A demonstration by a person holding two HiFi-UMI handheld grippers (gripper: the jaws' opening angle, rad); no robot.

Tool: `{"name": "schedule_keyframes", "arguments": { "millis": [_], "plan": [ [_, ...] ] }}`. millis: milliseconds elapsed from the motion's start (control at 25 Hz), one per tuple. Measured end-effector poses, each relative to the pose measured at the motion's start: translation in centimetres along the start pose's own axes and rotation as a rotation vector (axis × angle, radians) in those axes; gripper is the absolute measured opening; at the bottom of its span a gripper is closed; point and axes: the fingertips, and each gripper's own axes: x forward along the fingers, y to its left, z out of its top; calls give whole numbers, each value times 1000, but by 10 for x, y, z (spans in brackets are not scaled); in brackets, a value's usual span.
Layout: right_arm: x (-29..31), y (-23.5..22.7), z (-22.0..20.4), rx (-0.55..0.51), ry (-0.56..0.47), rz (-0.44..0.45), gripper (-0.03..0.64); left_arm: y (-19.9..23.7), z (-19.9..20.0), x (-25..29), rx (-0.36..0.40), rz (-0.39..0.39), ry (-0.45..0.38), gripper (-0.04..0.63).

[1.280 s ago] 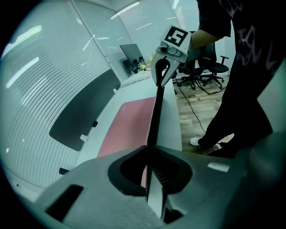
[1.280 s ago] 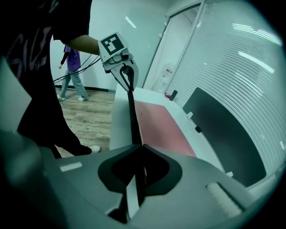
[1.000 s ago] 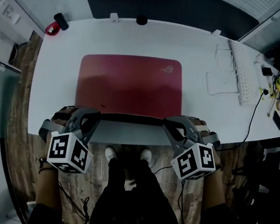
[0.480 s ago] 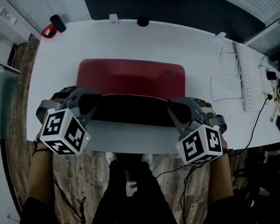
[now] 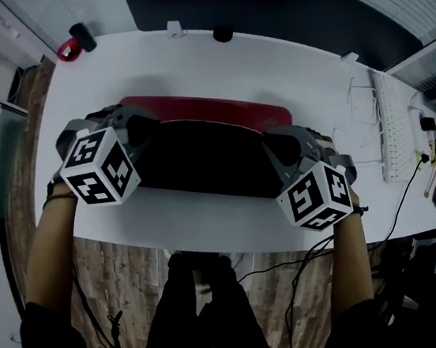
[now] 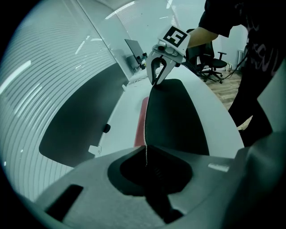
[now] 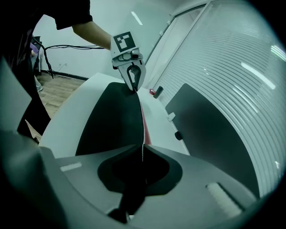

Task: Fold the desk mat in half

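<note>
- Jaws of left gripper (image 5: 139, 132) and right gripper (image 5: 280, 151) pinch the desk mat (image 5: 200, 159) at one corner each, keeping the fold even.
- On the table (image 5: 283, 65), only a red strip at twelve o'clock lies uncovered.

1. The left gripper (image 5: 142, 128) is a grey moulded shell with a white cube (image 5: 98, 167) on top, printed with black square markers.
2. The right gripper (image 5: 276, 144) has the same grey shell and a matching marker cube.
3. Beyond each cube, the smooth grey fingers (image 6: 85, 183) curve around a dark hollow.
4. Thin black cables (image 5: 112, 322) trail away behind the cubes.
5. Just behind the left cube there is a dark band (image 5: 60, 199), perhaps a strap or a watch.
6. Further behind the cubes are dark short sleeves (image 5: 45, 343) and dark trousers (image 5: 198, 323).
</note>
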Motion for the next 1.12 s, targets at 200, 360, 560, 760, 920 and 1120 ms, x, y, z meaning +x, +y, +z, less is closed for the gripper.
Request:
{"name": "schedule_keyframes", "arguments": {
  "millis": [200,360,560,760,920,1120],
  "plan": [
    [30,-20,-8,-1,10,20,28,19,-14,25,-41,-16,-7,25],
    [55,-29,-16,2,34,40,28,28,-26,47,-56,-27,14,23],
    [78,-29,-31,38,51,67,29,32,-36,71,-69,-53,27,26],
    [92,-32,-38,39,64,63,29,36,-42,86,-57,-56,39,26],
    [100,-35,-45,43,78,70,29,43,-43,94,-92,-58,28,28],
    [112,-32,-51,28,97,78,31,40,-50,107,-79,-65,48,29]
  ]
}}
